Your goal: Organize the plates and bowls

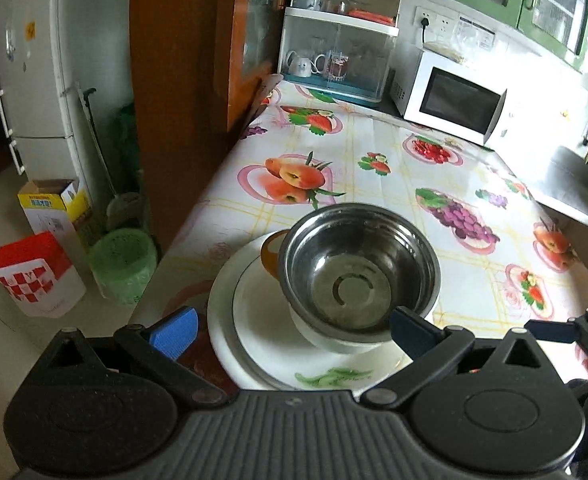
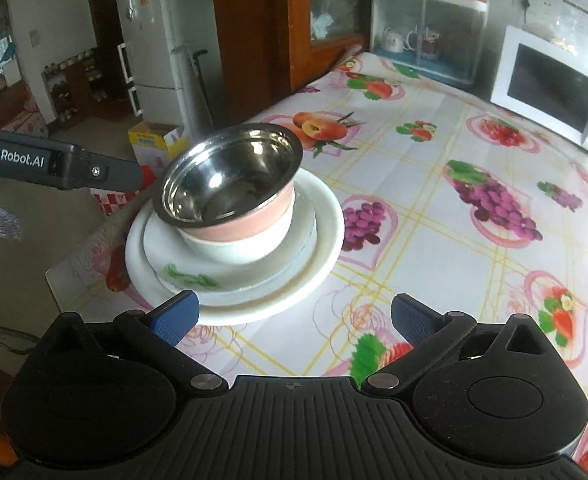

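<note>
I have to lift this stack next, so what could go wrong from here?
The steel bowl sits tilted in the pink-and-white bowl, so it may slide out if jolted. The plates lie near the table's corner and could be nudged off. Both tongs, left and right, are open, holding nothing.

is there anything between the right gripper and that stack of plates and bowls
Nothing visible. Only bare fruit-print tablecloth lies between the open right gripper and the plate stack holding the steel bowl. The left gripper sits beyond the stack's far side.
</note>
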A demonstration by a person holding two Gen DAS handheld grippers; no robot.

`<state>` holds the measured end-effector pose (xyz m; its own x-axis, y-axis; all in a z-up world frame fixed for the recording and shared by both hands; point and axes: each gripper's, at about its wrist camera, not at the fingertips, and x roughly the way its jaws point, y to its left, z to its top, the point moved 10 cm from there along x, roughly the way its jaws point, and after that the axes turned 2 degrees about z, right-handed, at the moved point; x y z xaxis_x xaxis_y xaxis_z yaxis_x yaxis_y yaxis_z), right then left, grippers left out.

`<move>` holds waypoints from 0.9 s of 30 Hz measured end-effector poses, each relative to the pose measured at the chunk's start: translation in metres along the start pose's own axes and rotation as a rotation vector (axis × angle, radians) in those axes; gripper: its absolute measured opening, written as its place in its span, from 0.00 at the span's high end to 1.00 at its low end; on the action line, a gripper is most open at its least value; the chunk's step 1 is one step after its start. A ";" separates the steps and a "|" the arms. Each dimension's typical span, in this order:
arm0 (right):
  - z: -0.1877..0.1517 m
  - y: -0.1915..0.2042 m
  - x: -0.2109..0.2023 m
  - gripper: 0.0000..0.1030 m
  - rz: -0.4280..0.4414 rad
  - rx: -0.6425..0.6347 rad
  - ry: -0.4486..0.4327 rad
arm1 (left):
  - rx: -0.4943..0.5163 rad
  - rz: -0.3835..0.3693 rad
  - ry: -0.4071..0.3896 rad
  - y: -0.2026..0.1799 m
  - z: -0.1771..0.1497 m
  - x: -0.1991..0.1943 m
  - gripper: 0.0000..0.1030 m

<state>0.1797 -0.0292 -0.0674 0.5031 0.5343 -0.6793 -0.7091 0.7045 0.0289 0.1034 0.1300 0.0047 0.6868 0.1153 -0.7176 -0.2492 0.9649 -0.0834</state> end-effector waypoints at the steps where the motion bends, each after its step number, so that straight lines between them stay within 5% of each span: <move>1: -0.001 -0.001 0.000 0.00 -0.005 0.004 -0.001 | 0.006 0.005 0.000 0.000 -0.002 0.000 0.00; 27: -0.047 0.011 -0.008 0.00 -0.048 0.098 0.019 | 0.027 0.034 0.084 0.005 -0.071 -0.002 0.00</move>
<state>0.1452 -0.0477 -0.0963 0.5248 0.4906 -0.6956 -0.6323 0.7718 0.0672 0.0525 0.1175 -0.0437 0.6183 0.1290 -0.7753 -0.2518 0.9670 -0.0400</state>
